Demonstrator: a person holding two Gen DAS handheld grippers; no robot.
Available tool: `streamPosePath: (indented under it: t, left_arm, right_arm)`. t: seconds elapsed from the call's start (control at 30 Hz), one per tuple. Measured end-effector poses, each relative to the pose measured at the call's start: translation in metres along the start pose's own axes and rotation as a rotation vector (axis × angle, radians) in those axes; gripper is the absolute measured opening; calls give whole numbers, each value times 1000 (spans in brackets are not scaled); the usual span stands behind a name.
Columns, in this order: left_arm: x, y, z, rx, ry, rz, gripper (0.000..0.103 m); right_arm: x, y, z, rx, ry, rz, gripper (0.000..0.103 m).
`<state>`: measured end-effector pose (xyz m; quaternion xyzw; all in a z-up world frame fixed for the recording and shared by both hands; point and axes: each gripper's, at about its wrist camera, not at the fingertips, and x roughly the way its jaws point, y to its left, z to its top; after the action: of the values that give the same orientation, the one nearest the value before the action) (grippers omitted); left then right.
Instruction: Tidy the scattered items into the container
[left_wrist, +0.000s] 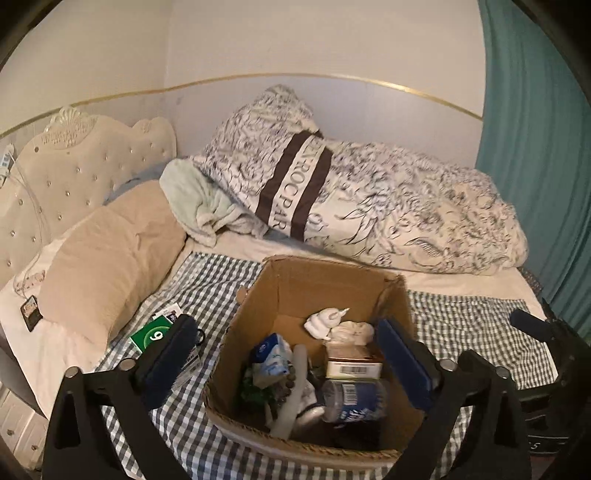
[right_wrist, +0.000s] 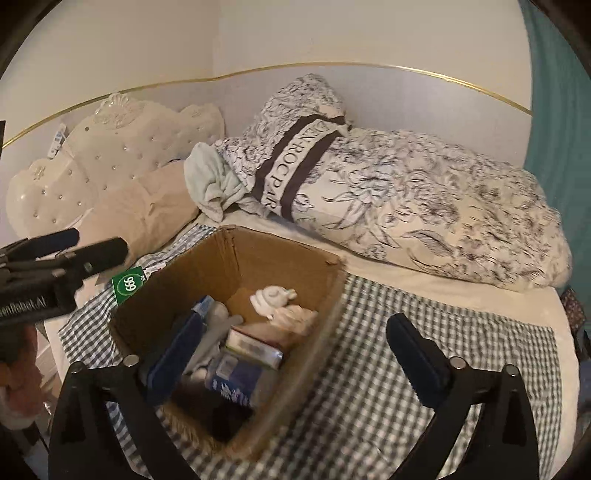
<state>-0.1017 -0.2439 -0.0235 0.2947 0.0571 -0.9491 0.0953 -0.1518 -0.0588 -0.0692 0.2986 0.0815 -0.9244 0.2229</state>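
Note:
An open cardboard box (left_wrist: 332, 266) (right_wrist: 258, 240) stands on a checked cloth (left_wrist: 480, 332) on a bed. In it lie a white figurine (left_wrist: 325, 319) (right_wrist: 271, 297), a carton with a barcode (left_wrist: 354, 367), a blue-labelled jar (left_wrist: 354, 400) (right_wrist: 240, 376), a tissue pack (left_wrist: 271, 356) and other small items. A green pack (left_wrist: 151, 336) (right_wrist: 129, 284) lies on the cloth left of the box. My left gripper (left_wrist: 288, 332) hangs open over the box, holding nothing. My right gripper (right_wrist: 295, 325) is open and empty above the box's right wall.
A patterned duvet (left_wrist: 388, 206) is heaped behind the box. A beige pillow (left_wrist: 110, 258) and a tufted headboard (left_wrist: 74, 166) are at the left, and a teal curtain (left_wrist: 535, 147) at the right. A small dark item (left_wrist: 31, 310) lies by the pillow.

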Motion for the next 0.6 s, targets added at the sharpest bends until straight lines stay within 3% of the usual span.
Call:
streamPosePath:
  t: [0.23,0.33,0.6]
  left_arm:
    - [-37,-20,-5,-20,-33,-31,103]
    - [-52,-30,-9,-27,-42,-80,103]
    - [-90,-70,-14,-1,-82,-132,103]
  right_arm:
    - [-50,-26,-22,40,2,-56,103]
    - [-71,-31,-26,24,-12,-76,103]
    - [-144,-40,-39,13,-104,-117,103]
